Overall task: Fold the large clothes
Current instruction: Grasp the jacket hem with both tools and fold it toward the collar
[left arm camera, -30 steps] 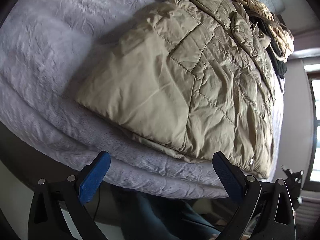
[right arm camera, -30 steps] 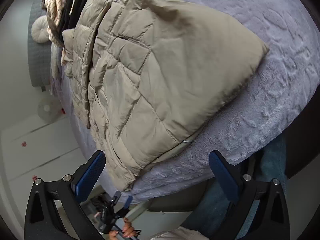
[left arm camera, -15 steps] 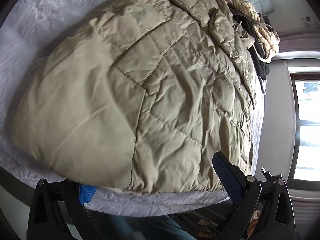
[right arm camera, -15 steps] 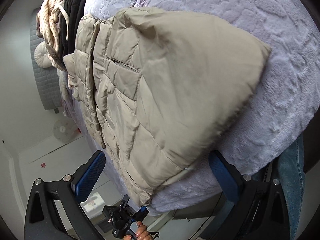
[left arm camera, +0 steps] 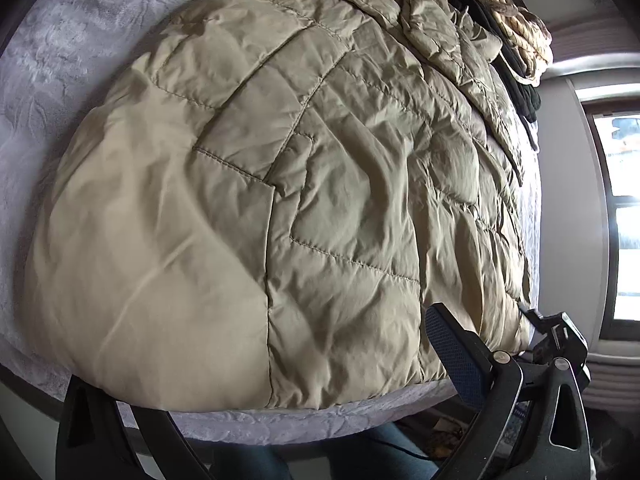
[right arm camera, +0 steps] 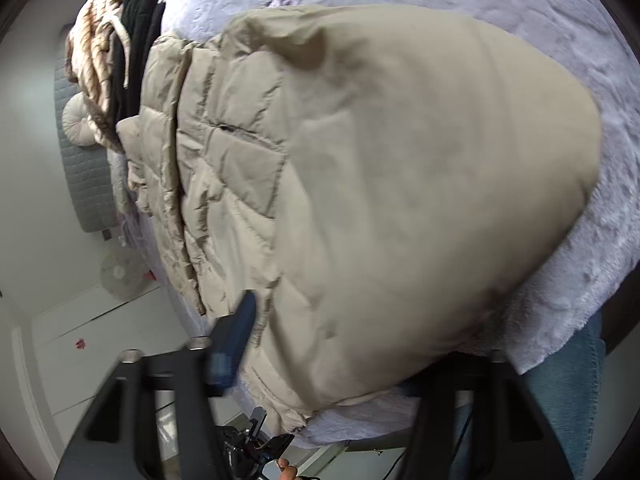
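Observation:
A beige quilted puffer jacket (left arm camera: 304, 184) lies spread on a bed with a lavender plush blanket (left arm camera: 52, 64). It also fills the right wrist view (right arm camera: 400, 184). My left gripper (left arm camera: 272, 372) is open at the jacket's near hem; its right finger (left arm camera: 456, 352) shows, while the left one is hidden under the hem. My right gripper (right arm camera: 332, 364) is open at the same hem's other corner; its left finger (right arm camera: 234, 340) lies over the fabric edge, and the right one is hidden beneath the jacket.
A striped cream garment (left arm camera: 516, 20) and a black garment (left arm camera: 520, 88) are piled at the far end of the bed. A window (left arm camera: 620, 208) is at the right. A fan (right arm camera: 120, 270) stands on the floor, and the person's jeans (right arm camera: 560, 392) are at the bed edge.
Both grippers have moved forward to the jacket's near hem; the jacket now fills each view, and one finger of each has slid under the edge.

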A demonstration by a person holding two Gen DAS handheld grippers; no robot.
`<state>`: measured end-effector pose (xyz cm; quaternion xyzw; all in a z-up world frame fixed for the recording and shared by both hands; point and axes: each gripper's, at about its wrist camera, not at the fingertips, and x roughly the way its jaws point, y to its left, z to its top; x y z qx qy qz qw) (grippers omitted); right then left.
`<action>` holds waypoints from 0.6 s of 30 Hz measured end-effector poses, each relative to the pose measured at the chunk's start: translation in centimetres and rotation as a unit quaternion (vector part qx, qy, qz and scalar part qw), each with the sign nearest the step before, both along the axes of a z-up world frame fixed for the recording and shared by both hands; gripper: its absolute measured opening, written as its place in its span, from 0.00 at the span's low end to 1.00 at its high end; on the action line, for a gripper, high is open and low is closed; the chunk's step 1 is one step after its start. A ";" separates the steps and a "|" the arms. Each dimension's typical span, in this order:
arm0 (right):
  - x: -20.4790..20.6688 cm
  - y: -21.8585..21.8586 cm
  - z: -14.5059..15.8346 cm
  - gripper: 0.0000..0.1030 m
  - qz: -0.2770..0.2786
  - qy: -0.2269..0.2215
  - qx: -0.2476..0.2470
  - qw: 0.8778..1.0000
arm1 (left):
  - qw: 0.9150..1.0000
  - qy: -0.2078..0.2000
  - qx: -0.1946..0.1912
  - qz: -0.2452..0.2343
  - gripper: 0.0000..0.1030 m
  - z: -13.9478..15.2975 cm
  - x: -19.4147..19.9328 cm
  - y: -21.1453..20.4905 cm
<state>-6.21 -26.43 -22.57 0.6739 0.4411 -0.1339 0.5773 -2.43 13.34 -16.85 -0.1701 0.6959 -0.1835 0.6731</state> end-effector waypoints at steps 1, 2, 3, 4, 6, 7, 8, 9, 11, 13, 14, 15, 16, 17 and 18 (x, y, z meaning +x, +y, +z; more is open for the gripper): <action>-0.1 0.1 0.1 0.21 -0.001 -0.005 -0.004 1.000 | 1.000 0.000 0.000 -0.003 0.99 0.0 0.0 -0.1; -0.2 0.1 0.3 0.15 0.001 -0.010 -0.010 1.000 | 1.000 0.001 0.000 -0.006 0.99 -0.1 0.0 -0.1; -0.2 0.2 0.6 0.14 0.005 -0.014 -0.017 1.000 | 1.000 0.002 0.000 -0.008 0.99 0.0 0.1 -0.1; -0.1 0.3 1.0 0.12 0.011 -0.019 -0.022 1.000 | 1.000 0.002 0.000 -0.008 0.99 0.0 0.1 0.0; 0.2 0.4 1.5 0.11 0.022 -0.028 -0.028 0.999 | 1.000 0.001 -0.001 -0.004 0.98 0.1 0.2 0.1; 0.4 0.3 1.9 0.11 0.029 -0.035 -0.030 0.999 | 1.000 -0.005 -0.002 -0.002 0.85 0.3 0.2 0.1; 0.7 0.3 2.2 0.11 0.034 -0.039 -0.032 0.998 | 1.000 -0.009 -0.002 -0.001 0.71 0.4 0.3 0.2; 0.9 0.2 2.5 0.11 0.041 -0.045 -0.034 0.998 | 1.000 -0.009 -0.003 -0.004 0.38 0.3 0.5 0.4; 1.6 0.0 3.3 0.10 0.054 -0.059 -0.034 0.996 | 1.000 -0.005 -0.018 0.006 0.13 0.3 1.1 1.3; 2.7 -0.3 4.2 0.10 0.074 -0.072 -0.037 0.994 | 0.998 -0.015 -0.046 0.026 0.13 1.7 1.7 2.3; 3.2 -0.3 4.7 0.10 0.081 -0.076 -0.039 0.993 | 0.998 -0.026 -0.055 0.031 0.13 2.7 2.0 2.6; 3.9 -0.4 5.3 0.09 0.090 -0.083 -0.042 0.992 | 0.997 -0.039 -0.062 0.034 0.13 3.8 2.4 2.8; 4.6 -0.6 5.9 0.09 0.098 -0.091 -0.044 0.990 | 0.996 -0.053 -0.068 0.038 0.13 5.2 3.0 2.9; 5.5 -0.9 6.6 0.09 0.107 -0.100 -0.048 0.988 | 0.995 -0.062 -0.073 0.040 0.13 6.1 3.4 2.9; 6.5 -1.1 7.4 0.09 0.116 -0.109 -0.052 0.986 | 0.993 -0.075 -0.077 0.041 0.13 7.3 4.1 2.7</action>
